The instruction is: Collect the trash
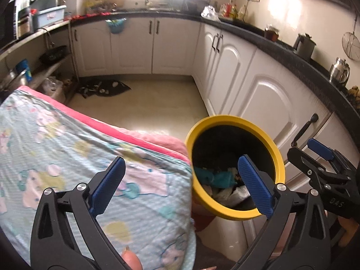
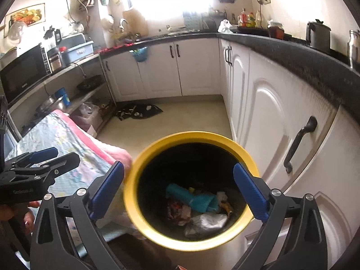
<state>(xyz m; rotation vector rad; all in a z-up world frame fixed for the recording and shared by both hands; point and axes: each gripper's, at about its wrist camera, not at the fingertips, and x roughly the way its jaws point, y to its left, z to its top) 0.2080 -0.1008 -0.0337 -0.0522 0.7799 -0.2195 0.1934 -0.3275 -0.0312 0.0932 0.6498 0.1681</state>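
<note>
Trash point(image 2: 198, 207) in bin point(image 2: 135, 193) — below right tool point(image 2: 178, 184)

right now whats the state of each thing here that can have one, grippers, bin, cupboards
left gripper: open, holding nothing
right gripper: open, holding nothing
round yellow-rimmed black trash bin: uncovered, upright on the floor, partly filled
crumpled teal wrapper: lying inside the bin among other trash
white cupboard doors: closed
black cloth on the floor: lying flat with small scraps on it

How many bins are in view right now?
1: the yellow-rimmed bin on the floor against the white cabinets, beside the covered table, trash inside. Others may be hidden.
</note>
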